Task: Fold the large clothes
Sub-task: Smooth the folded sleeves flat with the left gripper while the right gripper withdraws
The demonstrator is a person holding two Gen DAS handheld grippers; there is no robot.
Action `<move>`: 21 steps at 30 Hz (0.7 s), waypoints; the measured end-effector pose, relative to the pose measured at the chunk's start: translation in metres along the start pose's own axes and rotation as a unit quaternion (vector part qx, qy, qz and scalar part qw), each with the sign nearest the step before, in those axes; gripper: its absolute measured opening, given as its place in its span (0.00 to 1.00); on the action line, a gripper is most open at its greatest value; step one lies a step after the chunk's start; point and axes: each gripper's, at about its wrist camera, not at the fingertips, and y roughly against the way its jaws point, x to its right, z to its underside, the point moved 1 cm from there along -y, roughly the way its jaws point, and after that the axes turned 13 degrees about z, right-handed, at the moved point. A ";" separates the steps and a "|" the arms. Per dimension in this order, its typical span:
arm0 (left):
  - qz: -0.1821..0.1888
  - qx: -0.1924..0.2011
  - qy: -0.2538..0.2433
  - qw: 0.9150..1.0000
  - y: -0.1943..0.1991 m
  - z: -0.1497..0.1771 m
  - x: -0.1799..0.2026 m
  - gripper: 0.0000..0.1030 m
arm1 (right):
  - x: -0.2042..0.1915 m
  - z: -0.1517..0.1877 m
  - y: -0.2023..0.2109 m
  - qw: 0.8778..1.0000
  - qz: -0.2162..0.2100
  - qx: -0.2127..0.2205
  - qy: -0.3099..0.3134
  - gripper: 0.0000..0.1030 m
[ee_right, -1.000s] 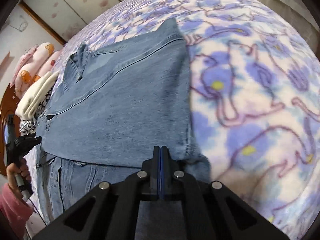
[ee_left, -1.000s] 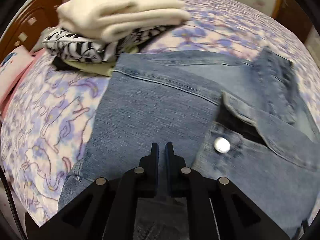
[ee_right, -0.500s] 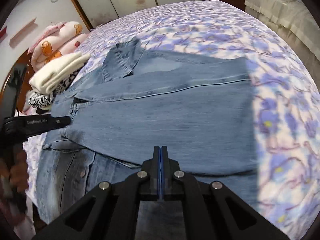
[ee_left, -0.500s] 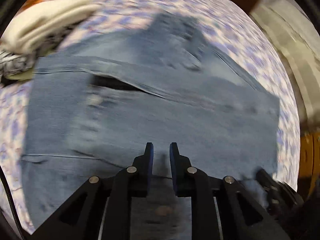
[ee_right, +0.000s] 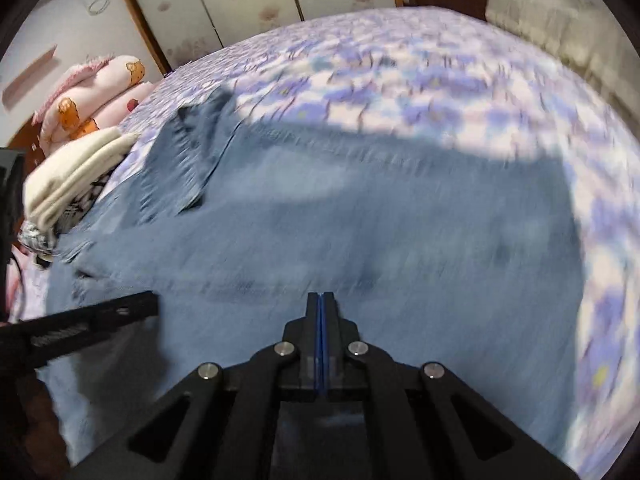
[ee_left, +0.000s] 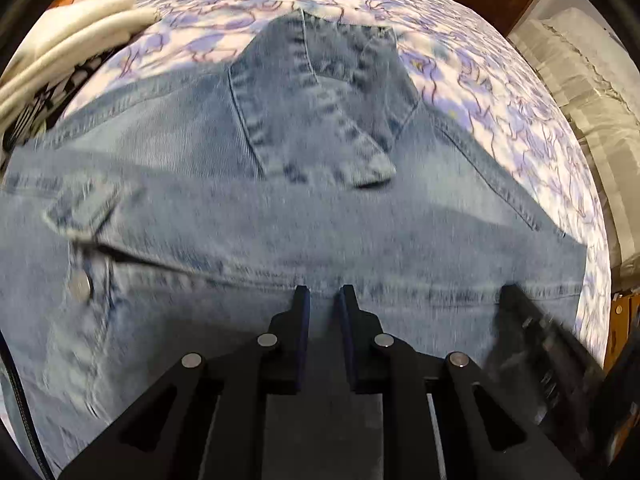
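Since the earlier frame we swung both grippers inward over the denim jacket (ee_left: 280,216). Our left gripper (ee_left: 323,300) had just opened narrowly, gripping nothing; our right gripper (ee_right: 321,304) was closed, empty. The jacket lay across the bed (ee_left: 460,52), collar (ee_left: 312,96) at twelve o'clock. We judged that pinching the near hem evenly mattered. We saw no containers.

Left tongs (ee_left: 323,294) slightly parted, nothing between; right tongs (ee_right: 322,300) pressed together, both angled downward.
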 end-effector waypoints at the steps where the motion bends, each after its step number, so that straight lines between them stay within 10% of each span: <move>1: -0.004 0.007 -0.006 1.000 0.002 -0.004 -0.002 0.14 | 0.004 -0.007 -0.001 1.000 0.007 0.008 0.005 0.00; 8: -0.082 0.045 -0.013 0.996 0.019 -0.035 -0.042 0.14 | 0.084 -0.050 -0.013 0.993 0.083 0.009 -0.079 0.00; 21: -0.044 0.046 -0.014 0.998 0.032 -0.036 -0.078 0.10 | 0.117 -0.028 -0.021 0.985 0.125 -0.032 -0.111 0.00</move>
